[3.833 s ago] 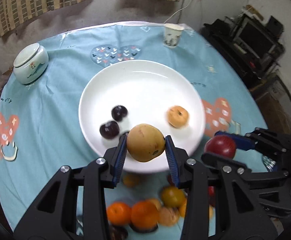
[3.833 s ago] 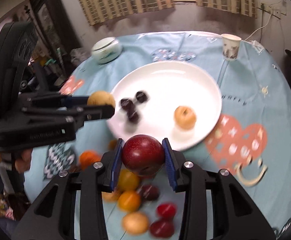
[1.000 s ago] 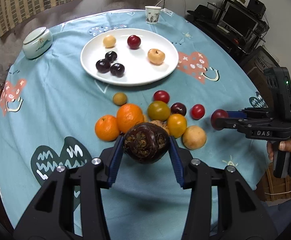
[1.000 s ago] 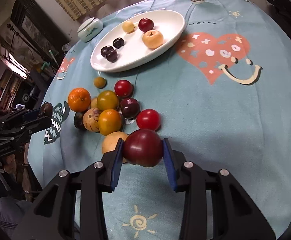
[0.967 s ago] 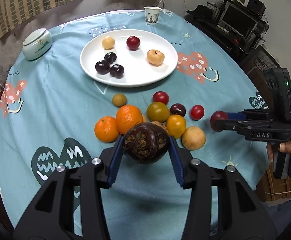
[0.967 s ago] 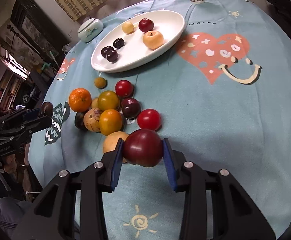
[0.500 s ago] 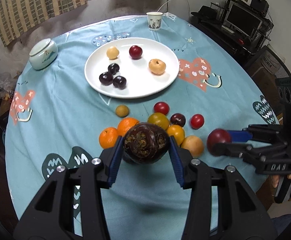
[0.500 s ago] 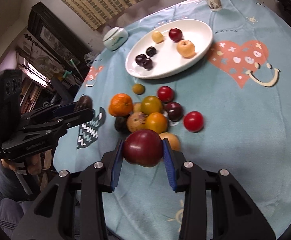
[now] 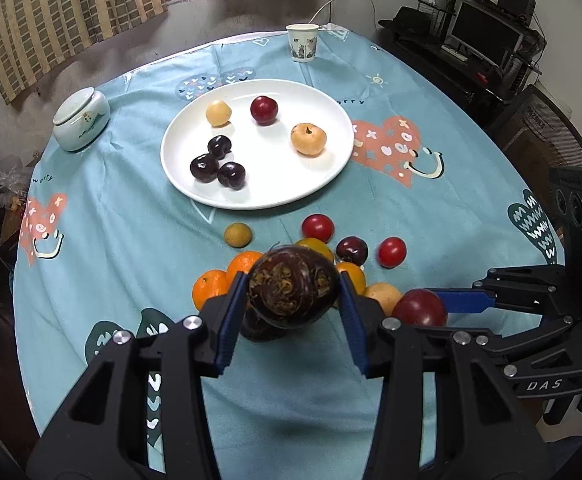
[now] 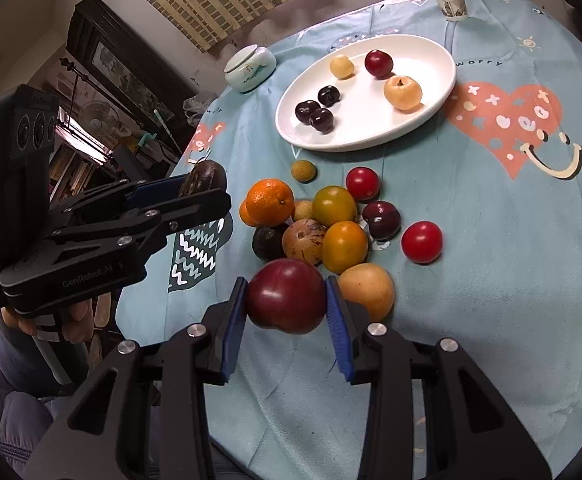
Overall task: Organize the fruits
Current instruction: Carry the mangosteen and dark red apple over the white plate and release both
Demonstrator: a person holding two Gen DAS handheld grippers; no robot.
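A dark brown, rough-skinned fruit (image 9: 293, 286) is gripped between the blue pads of the left tool (image 9: 294, 308), which is closed against both of its sides and held above the bench (image 9: 123, 232). A dark red plum (image 10: 286, 295) is clamped in the same way by the right tool (image 10: 287, 320), near the front edge of the loose pile of fruit (image 10: 331, 216) lying on the blue tablecloth. In that pile, oranges, red and yellow tomatoes, a dark plum and a pale pear are seen close together, several touching. Beyond the pile, a white plate (image 9: 323, 184) is seen carrying three dark cherries (image 9: 217, 164), a red plum, a small yellow fruit and a yellow-orange fruit. A lidded ceramic jar (image 9: 81, 124) and a paper cup (image 9: 302, 43) are set apart at the far side.
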